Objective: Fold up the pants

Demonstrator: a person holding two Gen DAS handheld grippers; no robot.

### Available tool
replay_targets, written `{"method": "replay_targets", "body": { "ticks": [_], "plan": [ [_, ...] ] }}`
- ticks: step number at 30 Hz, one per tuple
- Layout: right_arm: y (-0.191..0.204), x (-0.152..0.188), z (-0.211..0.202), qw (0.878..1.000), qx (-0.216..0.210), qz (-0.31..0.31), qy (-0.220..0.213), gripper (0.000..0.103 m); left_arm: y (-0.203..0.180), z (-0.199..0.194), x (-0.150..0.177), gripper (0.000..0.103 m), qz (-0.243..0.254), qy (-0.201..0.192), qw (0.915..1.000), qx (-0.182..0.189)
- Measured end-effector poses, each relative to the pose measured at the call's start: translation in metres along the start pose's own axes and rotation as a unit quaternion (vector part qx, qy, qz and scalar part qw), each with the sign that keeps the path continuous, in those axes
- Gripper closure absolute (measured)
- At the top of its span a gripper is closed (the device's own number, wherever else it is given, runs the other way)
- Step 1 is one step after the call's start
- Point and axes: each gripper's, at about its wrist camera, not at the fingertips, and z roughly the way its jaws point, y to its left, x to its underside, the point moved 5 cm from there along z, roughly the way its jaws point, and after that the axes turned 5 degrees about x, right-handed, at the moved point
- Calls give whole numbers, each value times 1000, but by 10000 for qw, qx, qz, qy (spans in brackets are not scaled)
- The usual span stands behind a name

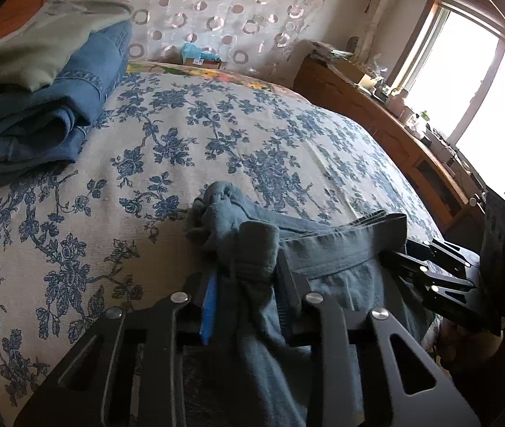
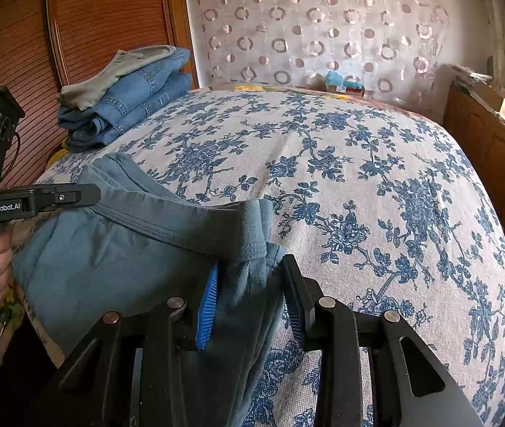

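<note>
"GenRobot.AI" printed white on left gripper (image 2: 85, 194) body.

The pants (image 2: 117, 249) are soft matt grey-blue cloth, ribbed and stitched along the waistband. The bedspread (image 2: 359, 178) is a coarse woven fabric printed with blue flowers. The left gripper (image 1: 248, 284) and right gripper (image 2: 250, 277) are matt black plastic with shiny metal rivets and ridged blue rubbery pads. The folded jeans (image 2: 135, 106) are denim; the headboard (image 2: 110, 10) is ribbed, polished wood.
</note>
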Motion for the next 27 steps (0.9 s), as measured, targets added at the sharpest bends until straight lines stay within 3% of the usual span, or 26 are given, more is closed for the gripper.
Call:
{"method": "replay_targets", "body": {
  "ticks": [14,18,20,27],
  "plan": [
    [0,-1,0,9999,-87,49,29,73,-22,-27,3,82,166,-275,9994,139],
    [0,-1,-1,9994,-282,150,94,88,-30,-34,3,82,270,-343,9990,138],
    [2,0,-2,9994,-292,152,113,90,-33,-37,3,82,314,-383,9987,136],
    [5,0,-25,9988,-371,233,-218,91,-44,-59,3,84,428,-636,9969,179]
  ]
}}
